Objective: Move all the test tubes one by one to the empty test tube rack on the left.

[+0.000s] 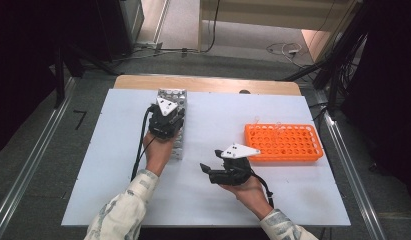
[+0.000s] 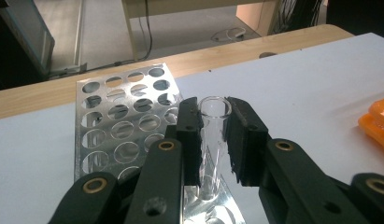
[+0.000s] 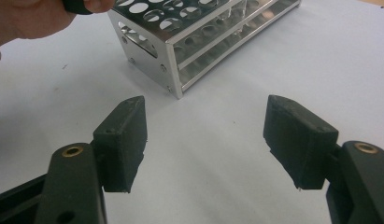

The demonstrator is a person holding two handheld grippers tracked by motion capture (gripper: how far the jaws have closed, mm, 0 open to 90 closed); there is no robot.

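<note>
Clear glass, the tube [image 2: 213, 140] stands nearly upright between the two pads of your left gripper [image 2: 213, 135], its long axis running top to bottom with the open mouth up and a slight tilt. The pads press on its sides just below the rim, so the jaws are closed on it. Its lower end sits down at the near end of the metal rack [image 2: 119, 126], though you cannot tell which hole it is in. From above, your left gripper [image 1: 165, 122] is over that rack [image 1: 174, 95], which lies lengthwise away from you on the white desk [image 1: 118, 165].

Your right gripper [image 3: 206, 140] holds nothing: its jaws stand wide apart over bare desk, facing the rack's [image 3: 194, 37] end. From above it [image 1: 207, 167] hangs near the orange rack [image 1: 283, 142], well apart from the tube.
</note>
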